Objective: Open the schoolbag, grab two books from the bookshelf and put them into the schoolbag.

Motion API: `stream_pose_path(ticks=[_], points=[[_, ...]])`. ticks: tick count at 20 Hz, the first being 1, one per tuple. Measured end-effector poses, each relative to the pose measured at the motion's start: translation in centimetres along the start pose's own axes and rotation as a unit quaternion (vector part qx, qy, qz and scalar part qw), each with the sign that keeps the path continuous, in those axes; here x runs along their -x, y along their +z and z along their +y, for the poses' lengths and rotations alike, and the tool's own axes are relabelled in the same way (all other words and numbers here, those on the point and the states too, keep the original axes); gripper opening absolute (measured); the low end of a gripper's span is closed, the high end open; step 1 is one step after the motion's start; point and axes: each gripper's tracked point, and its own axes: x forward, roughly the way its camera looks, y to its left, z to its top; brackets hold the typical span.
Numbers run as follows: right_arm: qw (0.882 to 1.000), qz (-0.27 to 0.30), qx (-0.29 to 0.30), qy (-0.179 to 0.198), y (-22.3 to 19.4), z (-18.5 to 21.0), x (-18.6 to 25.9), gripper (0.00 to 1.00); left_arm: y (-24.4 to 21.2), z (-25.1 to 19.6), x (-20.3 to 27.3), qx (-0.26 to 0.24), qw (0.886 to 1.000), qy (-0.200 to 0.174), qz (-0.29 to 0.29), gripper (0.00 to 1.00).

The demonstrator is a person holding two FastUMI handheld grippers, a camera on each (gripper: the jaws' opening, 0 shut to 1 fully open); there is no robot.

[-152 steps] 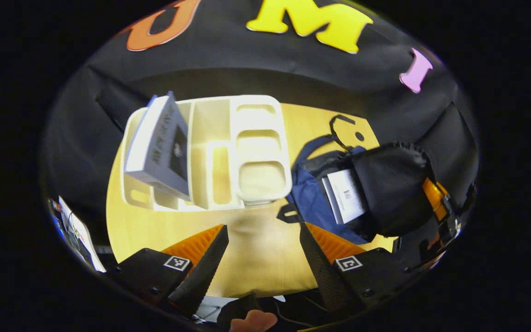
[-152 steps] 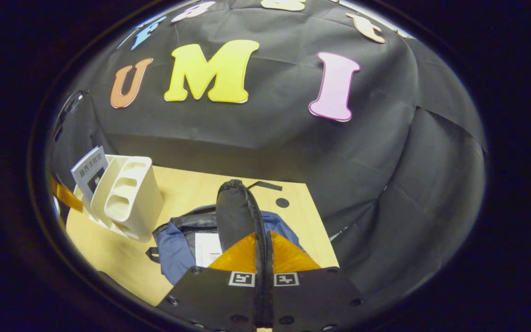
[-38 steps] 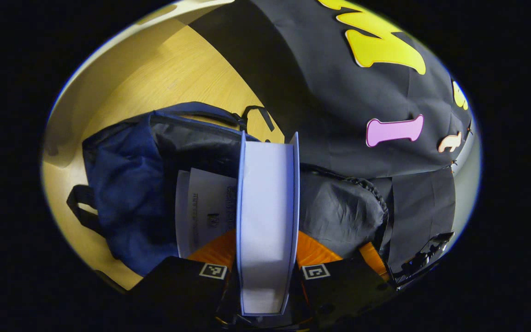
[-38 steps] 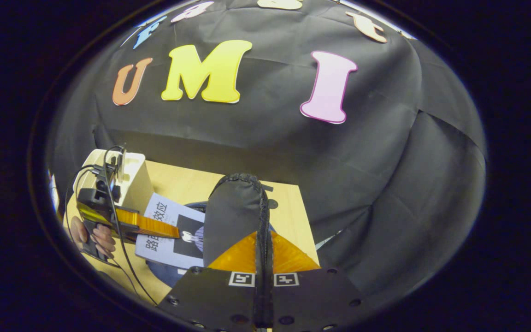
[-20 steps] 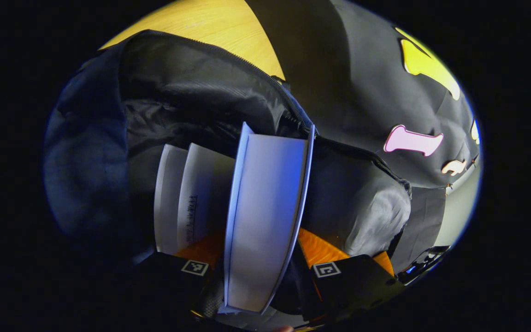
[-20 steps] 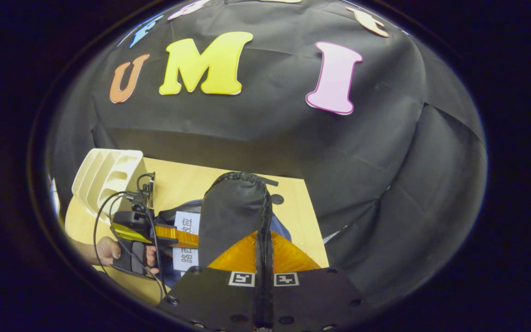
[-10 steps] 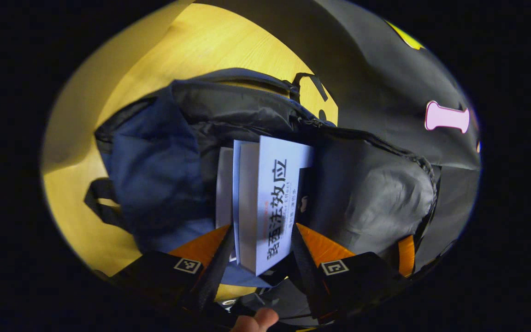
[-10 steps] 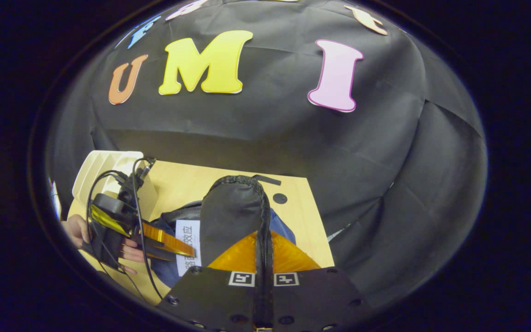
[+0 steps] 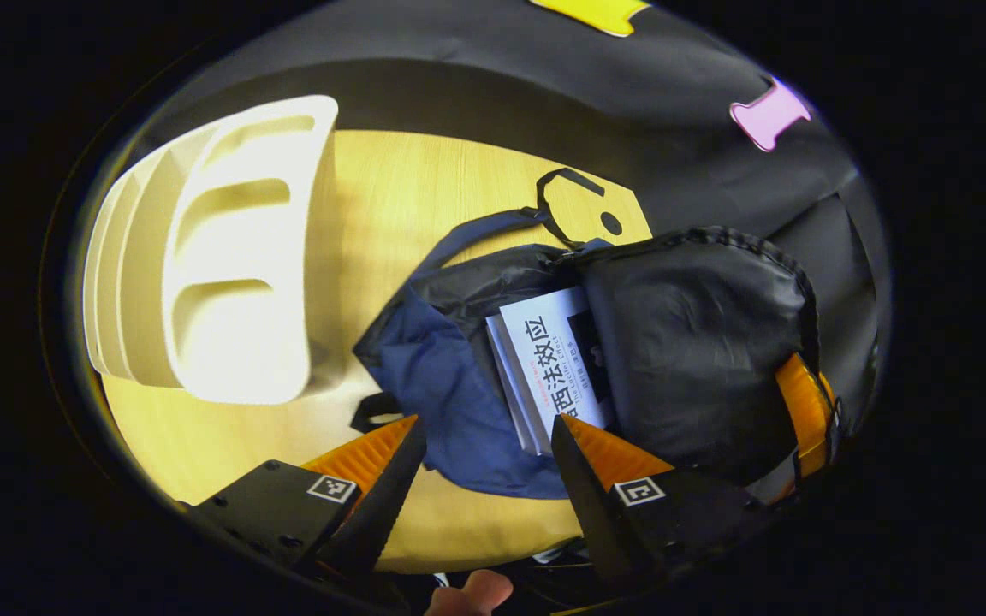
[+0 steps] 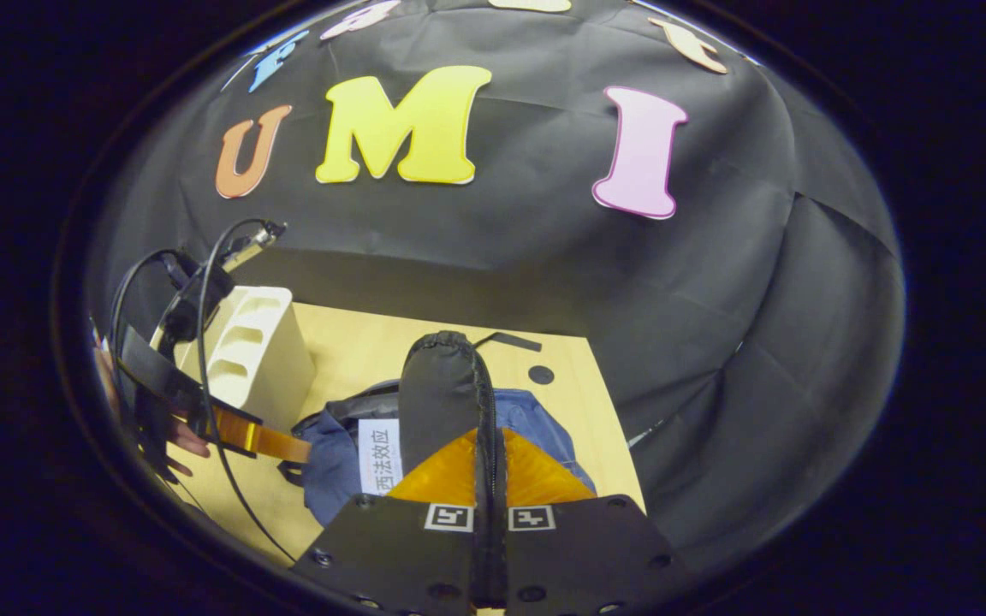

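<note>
A blue schoolbag (image 9: pixel 442 402) lies open on the wooden table (image 9: pixel 424 192), its black flap (image 9: pixel 698 342) held up. My right gripper (image 10: pixel 490 462) is shut on that flap (image 10: pixel 442 393); its orange fingers (image 9: pixel 805 415) show past the flap in the left gripper view. Two books stick out of the bag's mouth, the upper one (image 9: pixel 553 359) pale blue with black lettering, seen too in the right gripper view as a book (image 10: pixel 380 456). My left gripper (image 9: pixel 484 462) is open and holds nothing, drawn back a little from the books. The left gripper (image 10: pixel 253 438) hangs left of the bag.
A cream bookshelf (image 9: pixel 228 274) with several slots stands left of the bag on the table; the bookshelf (image 10: pixel 249 359) has no books showing in it. A black strap and a round hole (image 9: pixel 610 224) lie at the table's far edge. A hand (image 10: pixel 181 445) holds the left gripper.
My left gripper has let go of the pale blue book, which now rests in the bag, and has pulled back and up. The right gripper still holds the flap.
</note>
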Motion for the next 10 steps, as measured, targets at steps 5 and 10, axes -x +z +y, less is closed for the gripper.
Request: stream_pose_path(ticks=[5, 10], points=[[1.000, -0.004, -0.002, 0.018, -0.3, 3.2, 1.4, 0.00, -1.2, 2.2, 4.5, -0.044, 0.998, 0.033, -0.016, 0.94], [0.999, -0.004, 0.001, 0.036, -1.2, 6.6, 2.2, 0.00, -2.0, 5.5, 9.0, -0.058, 0.995, 0.065, -0.046, 0.94]])
